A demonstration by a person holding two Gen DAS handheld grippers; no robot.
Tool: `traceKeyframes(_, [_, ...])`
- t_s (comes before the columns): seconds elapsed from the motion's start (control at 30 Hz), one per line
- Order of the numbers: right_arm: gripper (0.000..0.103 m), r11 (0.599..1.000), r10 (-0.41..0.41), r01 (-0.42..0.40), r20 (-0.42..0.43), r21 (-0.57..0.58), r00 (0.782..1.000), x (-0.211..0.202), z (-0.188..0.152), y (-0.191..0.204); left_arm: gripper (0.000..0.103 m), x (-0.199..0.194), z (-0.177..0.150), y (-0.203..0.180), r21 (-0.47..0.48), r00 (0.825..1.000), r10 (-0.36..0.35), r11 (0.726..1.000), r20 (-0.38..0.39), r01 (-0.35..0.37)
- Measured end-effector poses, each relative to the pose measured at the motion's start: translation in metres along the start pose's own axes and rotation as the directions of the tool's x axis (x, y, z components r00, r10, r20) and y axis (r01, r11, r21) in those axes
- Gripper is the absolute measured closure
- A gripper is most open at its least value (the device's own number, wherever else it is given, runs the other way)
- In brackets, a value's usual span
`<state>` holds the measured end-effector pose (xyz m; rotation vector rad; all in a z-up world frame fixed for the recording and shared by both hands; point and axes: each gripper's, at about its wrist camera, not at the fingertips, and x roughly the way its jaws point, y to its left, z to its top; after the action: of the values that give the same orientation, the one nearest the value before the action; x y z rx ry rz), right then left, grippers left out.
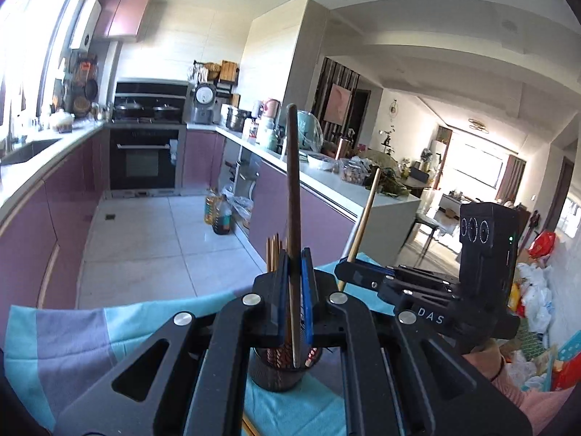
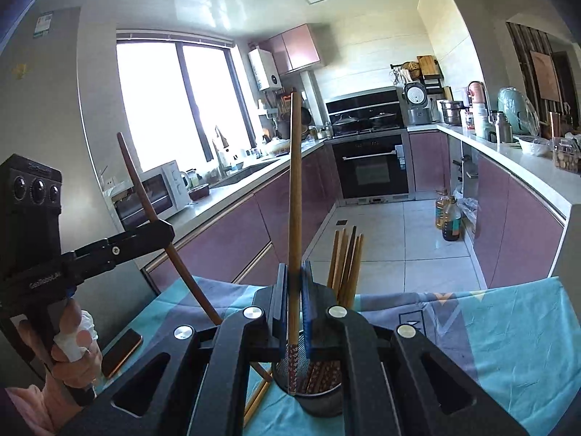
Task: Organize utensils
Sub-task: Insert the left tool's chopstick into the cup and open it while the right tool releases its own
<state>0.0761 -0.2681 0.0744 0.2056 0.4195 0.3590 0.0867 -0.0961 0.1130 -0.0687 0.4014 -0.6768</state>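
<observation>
My left gripper (image 1: 294,276) is shut on a dark brown chopstick (image 1: 293,181) that stands almost upright. Its lower end hangs over a dark mesh holder (image 1: 279,374) on the teal cloth (image 1: 72,345). Several chopsticks (image 1: 273,254) stand in that holder. My right gripper (image 2: 294,283) is shut on a light wooden chopstick (image 2: 295,181), whose patterned lower end reaches into the holder (image 2: 319,399). The standing chopsticks (image 2: 346,265) are just to its right. In the right wrist view the left gripper (image 2: 163,230) comes in from the left with the dark chopstick (image 2: 145,196) tilted.
A phone (image 2: 121,350) lies on the cloth near the person's left hand. A loose light chopstick (image 2: 258,399) lies on the cloth beside the holder. Beyond the table edge are the tiled floor, oil bottles (image 2: 450,218) and purple kitchen cabinets (image 1: 51,218).
</observation>
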Motion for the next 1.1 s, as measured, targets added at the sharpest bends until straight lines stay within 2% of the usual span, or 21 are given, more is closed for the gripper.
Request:
traceKeyframes(0.1, [0.097,1.0,-0.018,0.018,-0.014,0.003,1.0,0.011,-0.001,-0.002,0.096,0.009,0.001,-0.01,0.035,1.0,0.028,0.999,-0.007,-0.028])
traceKeyframes(0.33, [0.097,0.999,-0.037,0.038,-0.098,0.01,0.995,0.038,-0.016,-0.012,0.096,0.046,-0.016,-0.018,0.073,0.99,0.069,0.996,-0.127,-0.06])
traceKeyframes(0.5, [0.097,0.999,-0.043,0.045,-0.161,0.01,0.986,0.048,-0.027,-0.015,0.096,0.069,-0.033,-0.018,0.098,0.969,0.083,0.993,-0.234,-0.061])
traceKeyframes(0.7, [0.097,0.998,-0.06,0.065,-0.219,0.014,0.974,0.056,-0.037,-0.016,0.096,0.095,-0.039,-0.002,0.086,0.951,0.072,0.995,-0.302,-0.048])
traceKeyframes(0.83, [0.096,0.997,-0.072,0.08,-0.24,0.024,0.968,0.064,-0.04,-0.02,0.096,0.111,-0.04,0.01,0.072,0.942,0.085,0.995,-0.324,-0.066])
traceKeyframes(1.1, [0.095,0.996,-0.076,0.087,-0.244,0.037,0.967,0.069,-0.041,-0.022,0.095,0.125,-0.039,0.021,0.042,0.942,0.073,0.997,-0.328,-0.063])
